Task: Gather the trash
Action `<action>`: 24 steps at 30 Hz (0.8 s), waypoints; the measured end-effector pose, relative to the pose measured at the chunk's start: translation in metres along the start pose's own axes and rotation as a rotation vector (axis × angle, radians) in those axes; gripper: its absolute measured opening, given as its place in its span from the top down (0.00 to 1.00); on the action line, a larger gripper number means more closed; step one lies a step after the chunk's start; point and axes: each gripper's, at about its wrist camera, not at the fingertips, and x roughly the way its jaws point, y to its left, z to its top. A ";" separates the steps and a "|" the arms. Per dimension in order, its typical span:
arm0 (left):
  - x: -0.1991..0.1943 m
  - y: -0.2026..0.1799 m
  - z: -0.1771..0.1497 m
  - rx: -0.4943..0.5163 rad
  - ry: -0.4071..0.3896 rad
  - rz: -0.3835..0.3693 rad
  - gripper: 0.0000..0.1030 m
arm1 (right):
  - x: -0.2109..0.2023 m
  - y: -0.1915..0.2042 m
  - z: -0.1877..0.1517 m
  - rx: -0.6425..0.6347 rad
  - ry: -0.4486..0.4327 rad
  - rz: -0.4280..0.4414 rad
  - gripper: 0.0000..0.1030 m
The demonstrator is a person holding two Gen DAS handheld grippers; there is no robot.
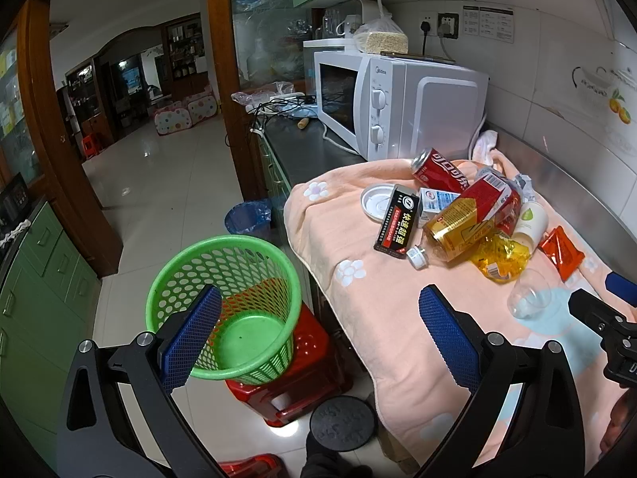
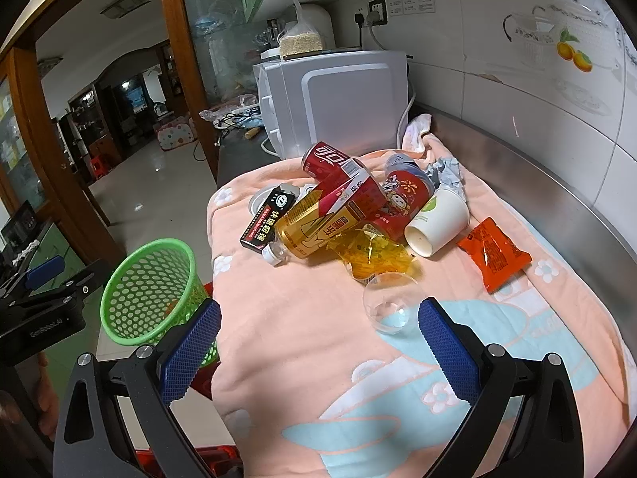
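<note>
A pile of trash lies on a peach blanket [image 2: 302, 318]: a red cola can [image 2: 324, 157], a yellow drink bottle [image 2: 318, 219], a black box [image 2: 264, 223], a paper cup [image 2: 438, 221], an orange snack packet [image 2: 493, 255], yellow crumpled wrap [image 2: 370, 251] and a clear plastic cup [image 2: 388, 304]. An empty green mesh basket [image 1: 227, 306] stands on a red stool [image 1: 302, 366] left of the counter. My left gripper [image 1: 318, 338] is open, hovering between basket and blanket edge. My right gripper [image 2: 318, 342] is open above the blanket, just short of the clear cup.
A white microwave [image 1: 398, 99] stands behind the pile, with a tiled wall [image 2: 537, 91] to the right. A blue-lined bin [image 1: 249, 217] sits on the floor by green cabinets [image 1: 36, 279]. A dark round disc [image 1: 342, 422] lies below the counter edge.
</note>
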 end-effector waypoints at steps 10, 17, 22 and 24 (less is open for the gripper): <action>0.000 0.000 -0.001 0.002 0.002 0.002 0.05 | 0.000 0.001 0.000 -0.001 0.001 0.001 0.07; 0.001 0.000 -0.001 0.001 0.003 0.002 0.05 | 0.001 0.002 0.000 -0.002 0.001 0.003 0.07; 0.001 0.000 -0.001 0.003 0.003 0.001 0.05 | 0.002 0.000 0.000 0.001 -0.003 0.005 0.07; 0.001 0.000 -0.001 0.003 0.003 0.001 0.05 | 0.002 -0.002 0.001 -0.001 -0.002 0.003 0.07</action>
